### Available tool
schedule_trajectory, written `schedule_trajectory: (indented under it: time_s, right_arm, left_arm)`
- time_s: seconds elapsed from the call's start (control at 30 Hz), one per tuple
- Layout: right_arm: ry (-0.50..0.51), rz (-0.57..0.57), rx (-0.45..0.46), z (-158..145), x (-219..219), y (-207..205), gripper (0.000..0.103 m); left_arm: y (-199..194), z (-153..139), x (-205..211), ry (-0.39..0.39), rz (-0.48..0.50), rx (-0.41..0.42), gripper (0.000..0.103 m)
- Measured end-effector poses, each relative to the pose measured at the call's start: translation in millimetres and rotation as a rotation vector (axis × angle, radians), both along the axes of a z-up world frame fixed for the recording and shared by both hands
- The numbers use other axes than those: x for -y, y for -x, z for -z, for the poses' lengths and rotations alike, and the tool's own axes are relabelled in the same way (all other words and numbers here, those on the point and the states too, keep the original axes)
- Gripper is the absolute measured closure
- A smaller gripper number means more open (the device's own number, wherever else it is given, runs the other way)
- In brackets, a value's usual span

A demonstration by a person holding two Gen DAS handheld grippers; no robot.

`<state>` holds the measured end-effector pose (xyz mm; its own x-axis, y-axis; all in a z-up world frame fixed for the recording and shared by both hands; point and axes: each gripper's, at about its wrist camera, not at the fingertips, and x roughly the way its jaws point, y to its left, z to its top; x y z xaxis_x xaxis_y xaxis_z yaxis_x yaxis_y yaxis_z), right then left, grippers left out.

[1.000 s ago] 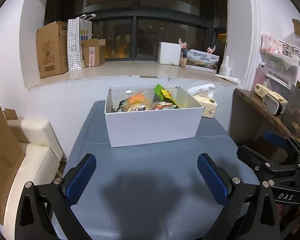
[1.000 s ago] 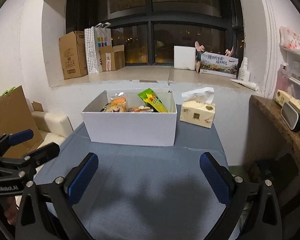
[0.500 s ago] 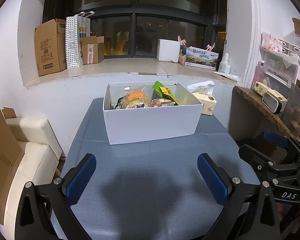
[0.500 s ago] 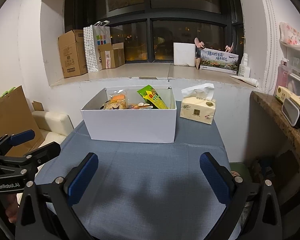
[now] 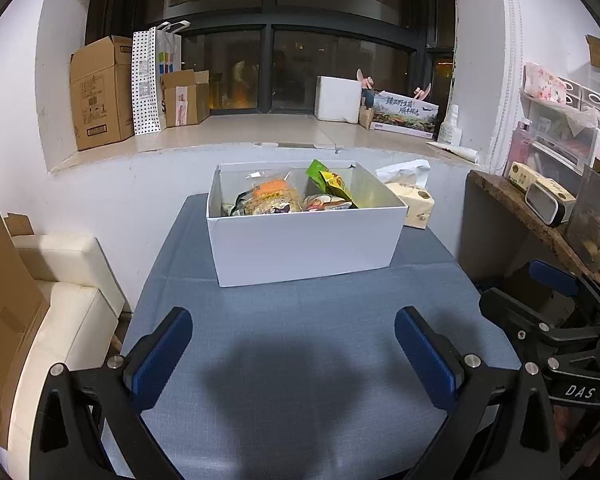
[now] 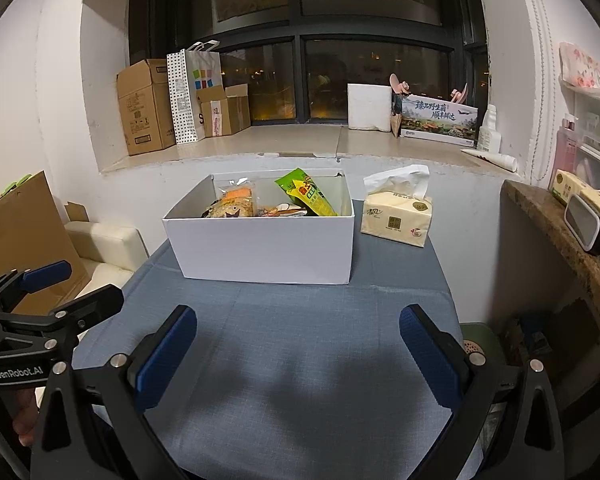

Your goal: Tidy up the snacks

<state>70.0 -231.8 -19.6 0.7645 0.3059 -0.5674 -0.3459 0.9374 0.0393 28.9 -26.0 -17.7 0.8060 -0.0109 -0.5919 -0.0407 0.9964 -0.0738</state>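
Note:
A white box [image 5: 304, 240] stands at the far middle of the blue table [image 5: 300, 360]; it also shows in the right wrist view [image 6: 264, 246]. Snack packets lie inside: an orange packet [image 5: 270, 196] and a green packet [image 5: 330, 182], also seen from the right wrist as the orange packet [image 6: 236, 202] and the green packet [image 6: 306, 192]. My left gripper [image 5: 294, 350] is open and empty, well short of the box. My right gripper [image 6: 298, 350] is open and empty, also short of the box. Each gripper shows at the edge of the other's view.
A tissue pack [image 6: 396, 216] sits on the table right of the box. A windowsill [image 6: 300, 140] behind holds cardboard boxes [image 6: 140, 108] and a paper bag. A white seat [image 5: 60, 300] stands left of the table. A wooden shelf [image 5: 540, 220] is at the right.
Both views have lifted and pulled back slightly, so more of the box's inside shows. Both grippers stay open and empty.

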Motion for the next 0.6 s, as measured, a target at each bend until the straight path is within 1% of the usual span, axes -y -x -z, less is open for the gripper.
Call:
schedule_trajectory:
  time_s: [0.6]
  right_arm:
    - [0.001,-0.003,0.0,1.4,-1.1,1.3,0.0]
  left_arm:
    - [-0.5,3.4,1.5,0.004,0.001,-0.009,0.0]
